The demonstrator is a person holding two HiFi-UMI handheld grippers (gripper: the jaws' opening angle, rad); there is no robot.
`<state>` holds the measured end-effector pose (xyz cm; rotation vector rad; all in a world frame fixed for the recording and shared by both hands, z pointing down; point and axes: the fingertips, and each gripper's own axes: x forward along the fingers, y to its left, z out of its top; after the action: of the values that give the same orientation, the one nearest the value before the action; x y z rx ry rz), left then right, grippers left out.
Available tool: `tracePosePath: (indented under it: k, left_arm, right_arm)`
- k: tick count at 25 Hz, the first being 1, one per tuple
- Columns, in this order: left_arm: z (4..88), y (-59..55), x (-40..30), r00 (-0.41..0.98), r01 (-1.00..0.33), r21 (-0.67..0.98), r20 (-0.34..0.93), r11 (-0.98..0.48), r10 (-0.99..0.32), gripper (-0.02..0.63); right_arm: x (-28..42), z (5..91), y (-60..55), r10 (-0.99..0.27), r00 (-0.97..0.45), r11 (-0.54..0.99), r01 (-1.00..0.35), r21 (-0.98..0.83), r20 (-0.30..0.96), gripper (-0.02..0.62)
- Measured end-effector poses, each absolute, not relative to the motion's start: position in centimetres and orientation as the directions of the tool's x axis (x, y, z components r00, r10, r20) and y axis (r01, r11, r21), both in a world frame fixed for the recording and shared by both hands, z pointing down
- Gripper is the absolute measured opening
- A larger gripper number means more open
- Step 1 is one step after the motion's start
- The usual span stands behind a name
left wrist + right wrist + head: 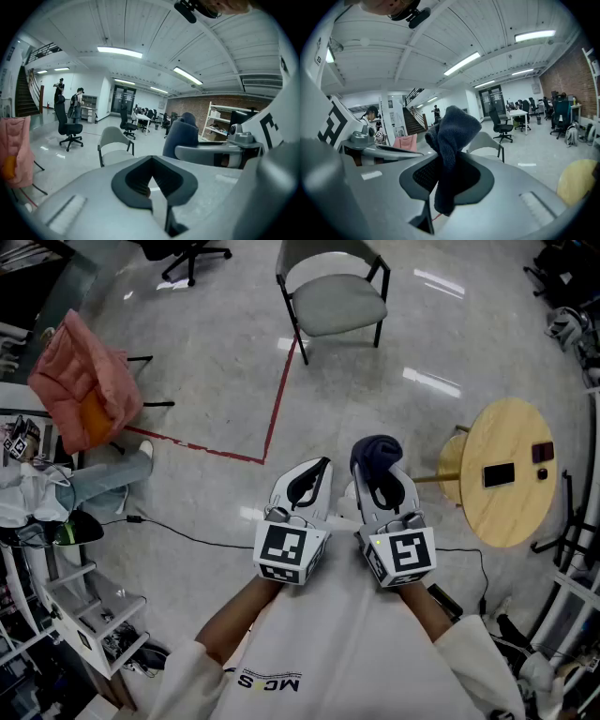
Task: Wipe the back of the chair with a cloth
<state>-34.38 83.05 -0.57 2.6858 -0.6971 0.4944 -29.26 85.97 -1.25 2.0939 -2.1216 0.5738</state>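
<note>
Right gripper (379, 488) has its jaws closed on the dark blue cloth (374, 454), while left gripper (312, 482) is closed and empty, both well apart from the grey chair (337, 304).

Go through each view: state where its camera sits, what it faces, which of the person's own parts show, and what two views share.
Head view: on the person's head, facing steeply down at the floor; forearms, left claw and right claw holding the cloth show.
Left gripper view: on the left claw, facing the chair along shut, empty jaws.
Right gripper view: on the right claw, facing the room along jaws shut on the cloth.
Shared: both gripper views show the chair.
</note>
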Motion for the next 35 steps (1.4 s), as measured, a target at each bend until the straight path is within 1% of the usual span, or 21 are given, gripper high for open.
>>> tracePosePath:
  k: [6,10,16,20,28,35]
  left_arm:
    - [-0.9,84.1,-32.5,0.814,-0.527,0.202,0.398,-0.826,-0.422,0.0]
    - [-1.1,84.8,-31.3,0.81,-0.534,0.191,0.397,-0.824,-0.433,0.0]
    - [-0.4,87.0,-29.8,0.786,-0.563,0.171,0.412,-0.809,-0.46,0.0]
    - [0.2,87.8,-29.1,0.768,-0.594,0.186,0.42,-0.782,-0.484,0.0]
    - [-0.1,85.6,-27.4,0.755,-0.616,0.182,0.415,-0.767,-0.508,0.0]
    - [1.0,79.3,-25.3,0.767,-0.613,0.23,0.404,-0.756,-0.498,0.0]
  right_arm:
    - [-27.3,-1.1,87.2,-0.942,-0.061,-0.011,-0.977,-0.214,0.329,0.086]
    - [-26.0,-1.5,87.8,-0.95,-0.071,-0.007,-0.969,-0.248,0.305,0.086]
    - [-23.5,-1.2,89.9,-0.956,-0.09,0.005,-0.957,-0.29,0.281,0.086]
    - [-22.5,-0.5,90.5,-0.951,-0.12,0.031,-0.954,-0.298,0.285,0.086]
    - [-20.3,0.0,88.3,-0.946,-0.14,0.041,-0.947,-0.319,0.294,0.086]
    - [-18.0,1.1,82.4,-0.942,-0.148,0.044,-0.944,-0.326,0.302,0.087]
